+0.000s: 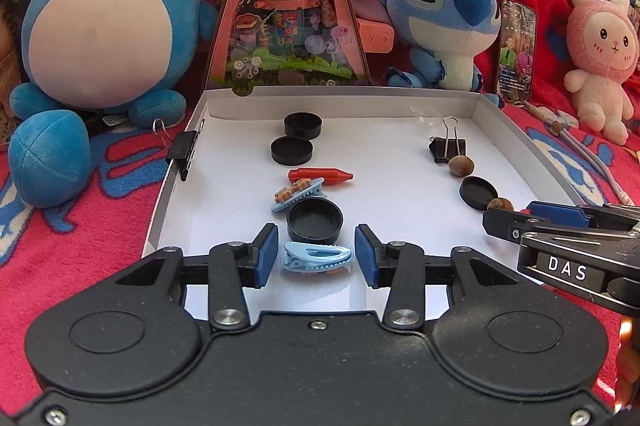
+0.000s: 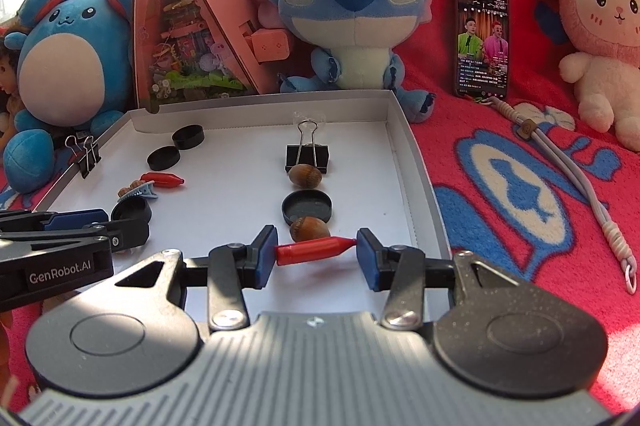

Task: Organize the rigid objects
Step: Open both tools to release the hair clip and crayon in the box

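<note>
A white shallow box [image 1: 360, 94] [image 2: 396, 130] holds small items. My left gripper [image 1: 316, 254] is open around a light blue hair clip [image 1: 318, 258] that lies on the box floor, clear of both pads. Just beyond are a black cap [image 1: 315, 224], a second blue clip [image 1: 298, 194] and a red bottle-shaped piece [image 1: 320, 176]. My right gripper [image 2: 316, 250] is shut on another red bottle-shaped piece [image 2: 314, 251], held end to end between the pads. Just past it lie an acorn [image 2: 309, 228], a black cap [image 2: 307, 207], a second acorn [image 2: 305, 176] and a binder clip [image 2: 307, 156].
Two more black caps [image 1: 298, 136] sit at the box's back. A binder clip [image 1: 184, 150] grips the left wall. Plush toys [image 1: 108, 22] [image 2: 352, 10], a pink triangular toy box [image 1: 292, 6], a phone [image 2: 482, 38] and a cord [image 2: 576, 178] lie on the red blanket around the box.
</note>
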`<state>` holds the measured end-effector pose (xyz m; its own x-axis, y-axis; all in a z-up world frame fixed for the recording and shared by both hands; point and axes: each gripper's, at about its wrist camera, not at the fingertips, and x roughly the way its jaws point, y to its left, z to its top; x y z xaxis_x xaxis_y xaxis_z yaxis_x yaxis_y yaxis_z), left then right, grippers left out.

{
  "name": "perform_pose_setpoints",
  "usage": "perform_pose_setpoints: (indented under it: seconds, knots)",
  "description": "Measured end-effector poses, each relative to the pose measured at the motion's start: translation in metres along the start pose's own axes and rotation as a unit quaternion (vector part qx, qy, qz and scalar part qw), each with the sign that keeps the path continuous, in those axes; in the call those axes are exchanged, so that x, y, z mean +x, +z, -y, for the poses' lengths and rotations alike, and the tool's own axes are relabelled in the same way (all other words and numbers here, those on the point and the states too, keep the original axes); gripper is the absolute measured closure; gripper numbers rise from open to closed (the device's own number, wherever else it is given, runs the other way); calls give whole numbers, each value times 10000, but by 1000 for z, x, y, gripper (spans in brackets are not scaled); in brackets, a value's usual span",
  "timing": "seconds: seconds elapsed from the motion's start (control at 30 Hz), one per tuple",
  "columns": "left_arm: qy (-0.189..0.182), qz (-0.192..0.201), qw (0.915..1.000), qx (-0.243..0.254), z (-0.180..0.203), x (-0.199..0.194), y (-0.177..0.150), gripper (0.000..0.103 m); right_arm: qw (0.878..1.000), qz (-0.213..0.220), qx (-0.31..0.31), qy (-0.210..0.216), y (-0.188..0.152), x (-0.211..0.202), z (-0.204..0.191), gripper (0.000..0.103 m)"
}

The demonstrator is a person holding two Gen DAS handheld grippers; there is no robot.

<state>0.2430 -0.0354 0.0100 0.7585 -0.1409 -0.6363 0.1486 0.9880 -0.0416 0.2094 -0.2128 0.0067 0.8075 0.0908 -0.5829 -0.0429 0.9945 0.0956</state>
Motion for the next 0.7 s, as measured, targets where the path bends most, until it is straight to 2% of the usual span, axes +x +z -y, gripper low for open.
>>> perform_pose_setpoints:
  seconds: [0.07, 0.13, 0.2, 0.37, 0.7]
  knots:
    - [-6, 1, 10000, -2, 0, 0, 0, 57, 10000, 14, -23, 4, 0, 0, 0, 51]
    - [-7, 25, 10000, -1, 1, -2, 0, 53, 10000, 34, -30, 14, -1, -1, -1, 42]
    - [14, 69, 10000, 17, 2, -4, -1, 46, 10000, 43, -30, 40, -1, -2, -1, 41]
    - [49, 196, 9998, 87, 3, -12, -1, 35, 9998, 125, -124, 33, -2, -7, -4, 35]
    - [91, 359, 9991, 208, 7, -25, -3, 29, 9995, 267, -190, 30, -4, -16, -7, 23]
